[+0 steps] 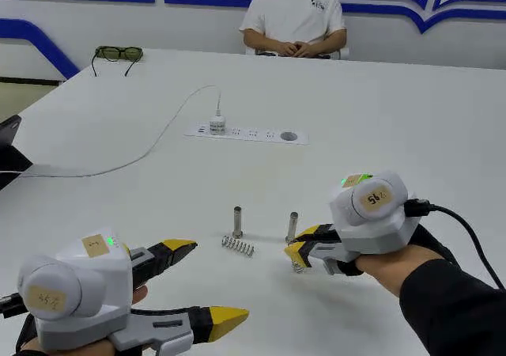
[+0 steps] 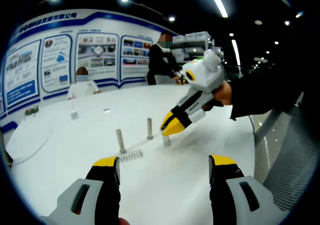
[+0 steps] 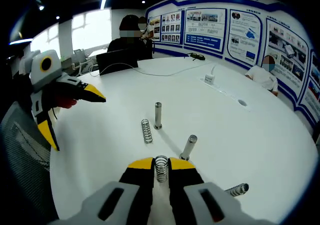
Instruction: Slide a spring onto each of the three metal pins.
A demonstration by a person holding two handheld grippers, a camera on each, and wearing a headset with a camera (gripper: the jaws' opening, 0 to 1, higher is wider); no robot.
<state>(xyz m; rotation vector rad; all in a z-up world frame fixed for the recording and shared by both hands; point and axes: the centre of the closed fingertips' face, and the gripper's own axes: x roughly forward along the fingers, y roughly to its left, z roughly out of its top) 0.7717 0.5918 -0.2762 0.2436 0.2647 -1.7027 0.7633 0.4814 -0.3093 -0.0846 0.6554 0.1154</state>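
Two metal pins stand upright on the white table: one pin [image 1: 237, 221] [image 3: 158, 114] on the left and a second pin [image 1: 292, 226] [image 3: 189, 146] to its right. A loose spring [image 1: 237, 246] [image 2: 131, 155] [image 3: 146, 131] lies flat by the left pin. My right gripper [image 1: 295, 252] [image 3: 161, 163] is shut on another spring [image 3: 161, 169], held just in front of the second pin. A further spring-like piece [image 3: 238, 189] lies on the table to the right. My left gripper [image 1: 207, 281] [image 2: 162, 167] hovers open at the near left, holding nothing.
A power strip [image 1: 245, 132] with a plugged charger and a white cable lies mid-table. Dark glasses [image 1: 118, 53] rest at the far left. A person [image 1: 292, 16] sits across the table. A dark object [image 1: 9, 154] pokes in at the left edge.
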